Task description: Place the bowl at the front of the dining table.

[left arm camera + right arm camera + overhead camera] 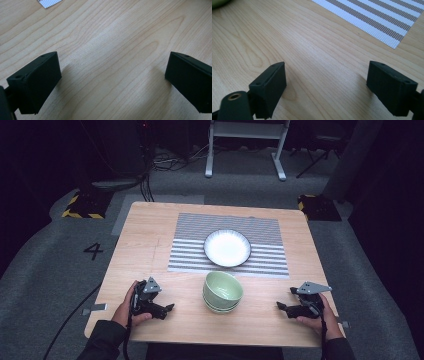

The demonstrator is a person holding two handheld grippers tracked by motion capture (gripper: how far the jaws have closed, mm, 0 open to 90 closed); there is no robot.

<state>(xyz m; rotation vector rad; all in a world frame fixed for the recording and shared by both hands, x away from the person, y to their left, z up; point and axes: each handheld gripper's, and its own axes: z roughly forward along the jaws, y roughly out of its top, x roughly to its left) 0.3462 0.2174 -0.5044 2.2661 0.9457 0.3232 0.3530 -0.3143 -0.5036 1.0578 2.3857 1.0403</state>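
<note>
Left gripper (170, 308) and right gripper (281, 307) near the table's (150, 250) front edge, jaws spread wide, nothing between, stacked green bowls (222, 292) between them, lower bowls mostly hidden.

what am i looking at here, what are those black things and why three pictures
A person sits at a wooden table with a hand-held gripper in each hand: the left hand-held gripper and the right hand-held gripper. Both are open and hold nothing. One picture looks down from above; the other two come from cameras riding on each gripper, so the black blocks are its jaws. On the table lie a striped placemat bearing a plate, and nearer the person, stacked green bowls.
</note>
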